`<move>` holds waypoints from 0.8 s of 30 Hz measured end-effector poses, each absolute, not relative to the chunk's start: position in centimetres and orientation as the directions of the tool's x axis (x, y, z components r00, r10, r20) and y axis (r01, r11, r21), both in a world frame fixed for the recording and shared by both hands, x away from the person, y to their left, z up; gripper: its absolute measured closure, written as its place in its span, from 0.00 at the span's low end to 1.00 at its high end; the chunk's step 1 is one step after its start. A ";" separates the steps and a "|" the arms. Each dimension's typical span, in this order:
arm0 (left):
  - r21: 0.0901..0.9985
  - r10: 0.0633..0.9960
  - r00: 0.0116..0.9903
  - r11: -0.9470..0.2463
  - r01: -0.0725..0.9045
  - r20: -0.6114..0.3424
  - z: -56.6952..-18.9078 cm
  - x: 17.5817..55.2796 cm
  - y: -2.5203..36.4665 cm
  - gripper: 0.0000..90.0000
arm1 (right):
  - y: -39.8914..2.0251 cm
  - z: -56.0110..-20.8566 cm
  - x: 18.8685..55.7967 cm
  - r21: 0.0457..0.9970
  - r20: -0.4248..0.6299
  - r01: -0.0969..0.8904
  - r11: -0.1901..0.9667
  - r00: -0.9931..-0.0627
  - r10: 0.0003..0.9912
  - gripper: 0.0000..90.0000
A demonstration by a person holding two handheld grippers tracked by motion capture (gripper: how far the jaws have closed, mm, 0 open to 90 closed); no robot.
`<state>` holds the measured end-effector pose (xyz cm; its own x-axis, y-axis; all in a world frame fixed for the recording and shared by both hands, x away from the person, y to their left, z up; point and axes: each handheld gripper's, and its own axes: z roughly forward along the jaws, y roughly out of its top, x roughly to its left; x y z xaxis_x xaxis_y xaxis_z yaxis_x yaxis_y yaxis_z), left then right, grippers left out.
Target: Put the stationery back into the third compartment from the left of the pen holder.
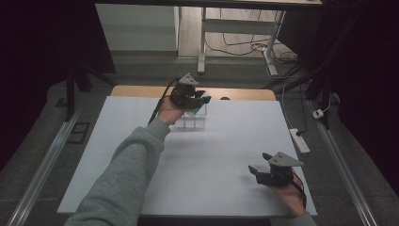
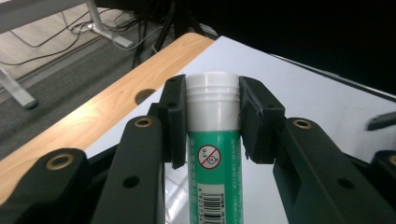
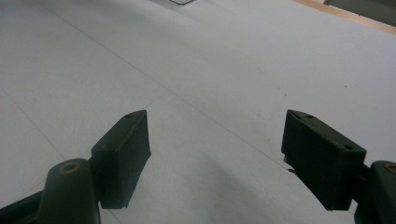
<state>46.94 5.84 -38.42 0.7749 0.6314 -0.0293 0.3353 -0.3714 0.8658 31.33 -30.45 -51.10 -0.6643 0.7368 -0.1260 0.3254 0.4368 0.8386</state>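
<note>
Green-and-white glue stick (image 2: 214, 154) sits clamped in the left gripper (image 2: 212, 119). Both pads press on the white cap section, one each side, no gap visible. Jaws stand partly closed, roughly a third of their travel, set by the width of the tube. Cap end points away from the hand; green label with barcode and a round prohibition symbol runs back toward the gripper body.

High view: left gripper (image 1: 196, 100) is at the far side of the white table cover (image 1: 221, 141), near the wooden table edge (image 1: 141, 91). Grey sleeve (image 1: 122, 179) reaches diagonally up from the bottom. Glue stick (image 1: 197, 109) shows as a green patch just under the jaws, above a small clear rack or holder (image 1: 190, 122) on the cover. Cannot tell whether the stick's lower end touches the holder or hangs clear of it; too small and dim.

Left gripper view also shows a round hole (image 2: 145, 95) in the wooden edge and cables on the floor (image 2: 56, 42) beyond.

Right gripper (image 1: 263, 175) rests low at the near right of the cover, well apart from the left one. In its own view the right gripper (image 3: 217, 154) has jaws spread wide, nothing between the pads, only bare white cover below. Whether its underside touches the cover cannot be read. A white power strip (image 1: 299, 140) lies on the floor off the right edge of the table.
</note>
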 end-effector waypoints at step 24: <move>0.860 0.717 0.695 -0.326 0.391 -0.044 -40.9 52.0 4.3 0.71 | -30.3 -51.4 31.6 0.830 -0.115 0.336 0.444 -0.677 0.727 0.25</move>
